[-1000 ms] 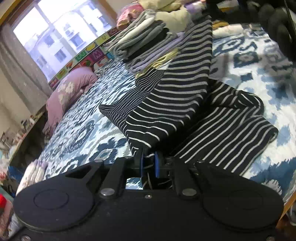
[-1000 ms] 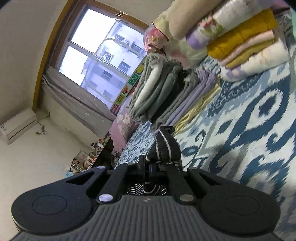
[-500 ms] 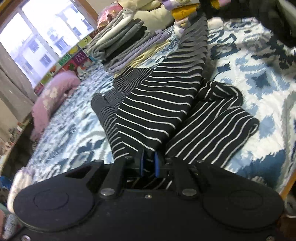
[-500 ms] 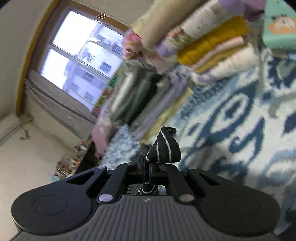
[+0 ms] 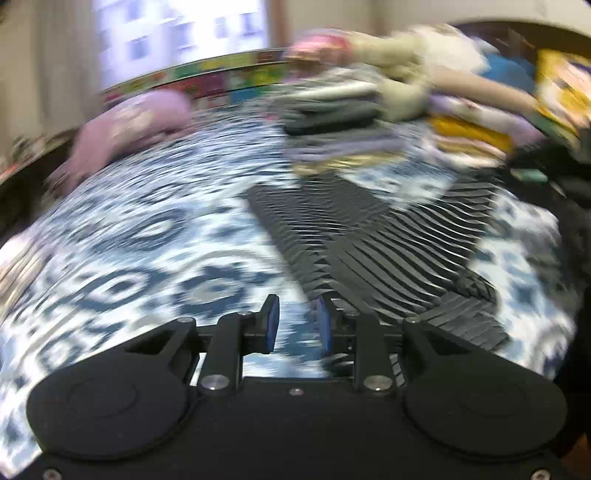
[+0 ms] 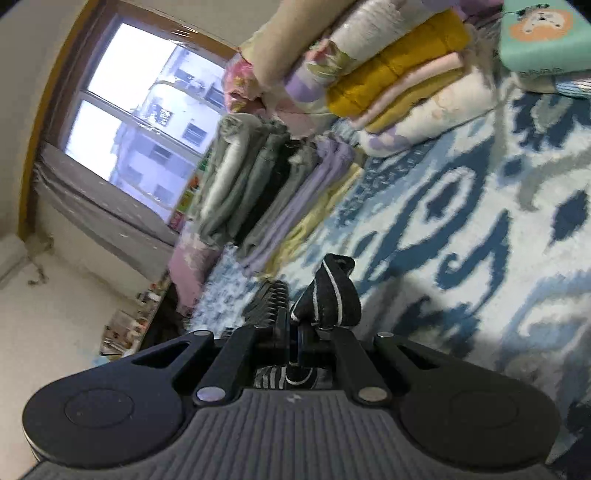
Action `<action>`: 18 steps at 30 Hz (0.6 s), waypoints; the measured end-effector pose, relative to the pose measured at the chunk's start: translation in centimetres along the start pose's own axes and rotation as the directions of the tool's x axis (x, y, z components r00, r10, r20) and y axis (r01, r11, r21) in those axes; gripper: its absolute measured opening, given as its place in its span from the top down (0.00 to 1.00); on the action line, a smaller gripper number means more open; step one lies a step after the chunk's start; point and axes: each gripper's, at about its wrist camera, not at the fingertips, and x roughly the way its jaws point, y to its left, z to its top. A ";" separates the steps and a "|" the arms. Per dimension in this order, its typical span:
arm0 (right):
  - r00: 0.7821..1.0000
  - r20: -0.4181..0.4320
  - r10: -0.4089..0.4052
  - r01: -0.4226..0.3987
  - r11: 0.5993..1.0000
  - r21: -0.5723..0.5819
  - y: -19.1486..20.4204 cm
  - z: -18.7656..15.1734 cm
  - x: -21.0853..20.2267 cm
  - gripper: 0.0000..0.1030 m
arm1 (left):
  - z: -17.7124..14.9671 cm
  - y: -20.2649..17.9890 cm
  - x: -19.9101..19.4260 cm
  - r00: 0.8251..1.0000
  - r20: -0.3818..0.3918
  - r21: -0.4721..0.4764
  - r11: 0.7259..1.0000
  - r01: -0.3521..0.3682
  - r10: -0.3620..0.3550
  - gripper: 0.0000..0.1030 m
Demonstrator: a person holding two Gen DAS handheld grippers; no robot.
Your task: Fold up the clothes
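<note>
A black garment with thin white stripes [image 5: 388,251] lies spread on the blue-and-white patterned bedspread [image 5: 147,240]; the left wrist view is motion-blurred. My left gripper [image 5: 295,325] hangs open just left of the garment's near edge, with nothing between its blue pads. In the right wrist view my right gripper [image 6: 293,332] is shut on a bunched fold of the same striped garment [image 6: 332,295], which sticks up past the fingertips. The rest of that cloth hangs below, mostly hidden.
A stack of folded grey, black and lilac clothes [image 6: 266,184] stands at the far side of the bed, beside a pile of yellow, pink and white bedding [image 6: 399,74]. A pink pillow [image 5: 136,122] lies far left under the window [image 6: 147,122]. A mint box [image 6: 543,33] sits far right.
My left gripper has let go of the striped garment and opened, swinging left off the cloth. The right gripper keeps its hold on the fold.
</note>
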 end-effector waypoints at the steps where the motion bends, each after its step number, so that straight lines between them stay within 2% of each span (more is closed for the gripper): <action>1: 1.000 -0.002 0.008 -0.008 1.000 -0.014 0.3 0.3 0.2 0.94 | 0.0 0.8 -0.2 1.000 -0.006 -0.027 1.000 -0.016 0.016 0.78; 3: 1.000 -0.006 0.024 -0.024 0.999 -0.040 0.8 0.8 0.4 0.94 | -0.4 1.1 -0.2 0.999 -0.039 -0.035 0.999 -0.026 0.025 0.78; 5: 0.999 -0.013 0.041 -0.042 0.998 -0.041 1.0 1.2 0.9 0.94 | -1.0 -0.1 0.2 0.997 -0.071 -0.003 1.000 -0.009 0.009 0.78; 10: 0.999 -0.020 0.049 -0.050 0.997 -0.054 1.3 2.1 2.2 0.94 | -2.0 -3.2 2.0 0.988 -0.141 0.068 0.996 0.066 -0.056 0.78; 14: 0.997 -0.005 0.073 -0.074 0.995 -0.074 1.3 4.0 3.0 0.94 | -2.5 -3.8 2.2 0.982 -0.156 0.083 0.990 0.118 -0.104 0.78; 18: 0.997 -0.045 0.055 -0.059 0.994 -0.096 1.2 3.9 4.1 0.94 | -2.9 -4.3 2.8 0.983 -0.166 0.100 0.990 0.097 -0.079 0.78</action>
